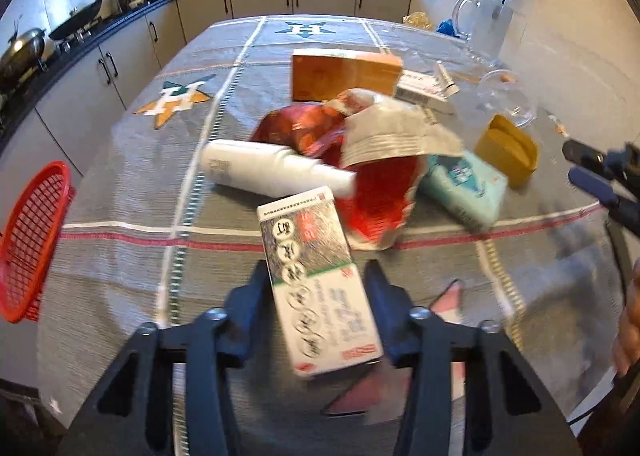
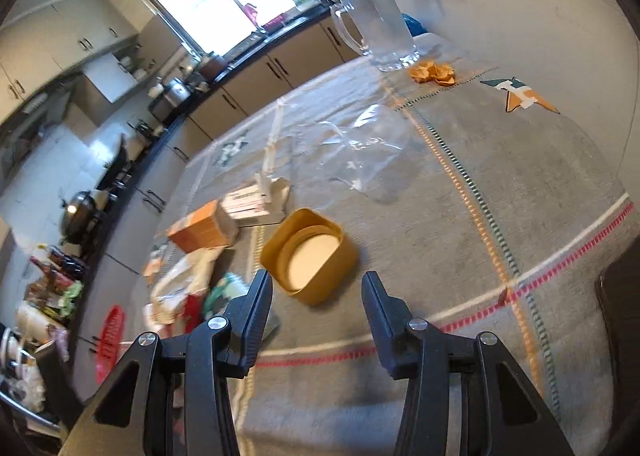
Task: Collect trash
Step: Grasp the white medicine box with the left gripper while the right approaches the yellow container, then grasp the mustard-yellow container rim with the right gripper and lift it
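Note:
My left gripper (image 1: 318, 276) is shut on a white and green carton box (image 1: 316, 280) and holds it above the table. Beyond it lies a trash pile: a white bottle (image 1: 272, 170) on its side, a red foil bag (image 1: 352, 160), an orange box (image 1: 344, 74), a teal packet (image 1: 464, 186) and a mustard lid (image 1: 508, 150). My right gripper (image 2: 318, 288) is open and empty, just short of the mustard lid (image 2: 310, 256). It also shows at the right edge of the left wrist view (image 1: 588, 172). A red mesh basket (image 1: 30, 240) hangs at the table's left edge.
A grey checked tablecloth (image 1: 132, 192) covers the table. A glass jug (image 2: 376, 28) and orange peel (image 2: 434, 72) stand at the far side, with clear plastic wrap (image 2: 360, 152) nearer. Kitchen counters with pots run along the left and back.

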Action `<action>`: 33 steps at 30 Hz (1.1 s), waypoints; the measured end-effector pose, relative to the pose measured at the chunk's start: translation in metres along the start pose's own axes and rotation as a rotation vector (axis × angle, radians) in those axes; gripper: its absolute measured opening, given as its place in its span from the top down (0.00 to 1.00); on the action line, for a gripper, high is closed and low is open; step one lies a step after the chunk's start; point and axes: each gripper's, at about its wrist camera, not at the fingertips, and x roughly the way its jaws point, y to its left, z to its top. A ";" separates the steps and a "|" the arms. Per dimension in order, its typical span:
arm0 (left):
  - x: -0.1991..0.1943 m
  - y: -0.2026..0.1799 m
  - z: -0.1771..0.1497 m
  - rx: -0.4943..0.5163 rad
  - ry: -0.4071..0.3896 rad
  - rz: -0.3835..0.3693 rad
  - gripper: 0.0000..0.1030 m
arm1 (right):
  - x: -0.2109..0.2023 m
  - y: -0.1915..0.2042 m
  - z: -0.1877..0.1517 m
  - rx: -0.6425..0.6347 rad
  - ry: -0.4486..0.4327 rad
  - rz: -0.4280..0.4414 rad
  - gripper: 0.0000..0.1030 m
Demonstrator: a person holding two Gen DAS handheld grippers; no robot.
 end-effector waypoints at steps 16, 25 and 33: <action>0.000 0.024 -0.009 0.024 -0.070 0.014 0.68 | 0.047 0.016 0.011 -0.092 0.063 -0.226 0.87; -0.012 0.023 -0.013 0.022 -0.109 -0.015 0.68 | 0.023 0.020 -0.005 -0.125 0.008 -0.165 0.93; -0.022 0.024 -0.015 0.017 -0.134 -0.016 0.68 | 0.000 0.041 -0.015 -0.179 -0.041 -0.122 0.93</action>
